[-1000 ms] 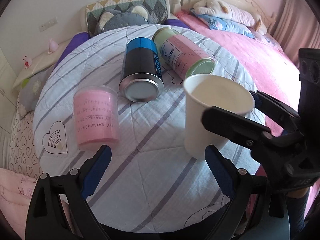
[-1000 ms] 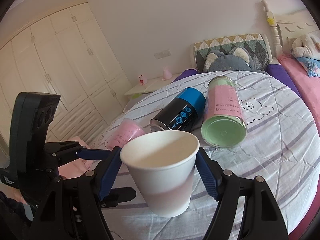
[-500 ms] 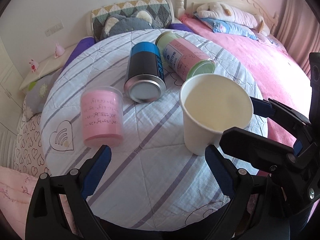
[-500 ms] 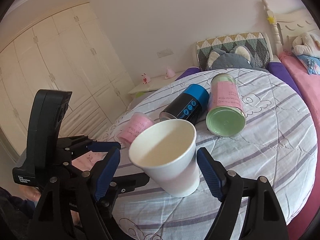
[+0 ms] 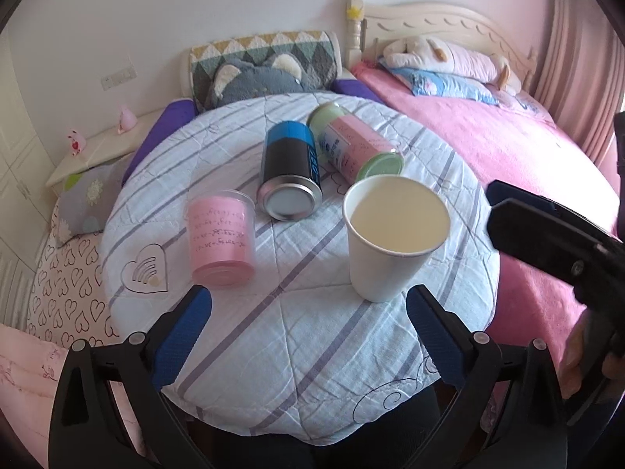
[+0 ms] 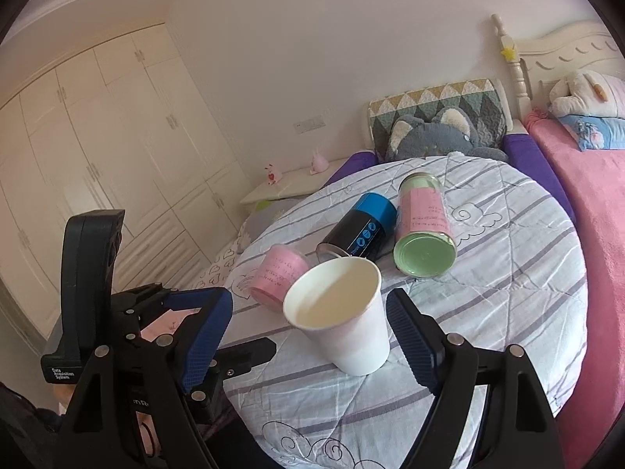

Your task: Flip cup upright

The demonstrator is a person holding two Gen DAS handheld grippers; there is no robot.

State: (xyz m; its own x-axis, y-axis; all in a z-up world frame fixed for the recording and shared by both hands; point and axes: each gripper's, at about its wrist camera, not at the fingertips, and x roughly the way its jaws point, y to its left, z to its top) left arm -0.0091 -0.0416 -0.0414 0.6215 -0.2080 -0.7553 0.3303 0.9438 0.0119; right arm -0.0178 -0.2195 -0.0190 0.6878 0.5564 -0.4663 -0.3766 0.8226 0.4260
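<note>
Cup standing upright, claws letting go

I am holding my right claw (image 6: 308, 336) wide open around the white paper cup (image 6: 343, 324), its blue pads (image 6: 410, 336) flanking but not touching it; the cup is sitting mouth-up on the quilted counter (image 6: 488, 312), between my fingers and just ahead of them. My left claw (image 5: 308, 336) is also hanging open and empty, the cup just ahead to its right. I judge the flip finished; next I should be backing straight out without nudging the light cup.

Black tongs (image 5: 308, 312) with ribbed blue pads (image 5: 181, 336)
</note>
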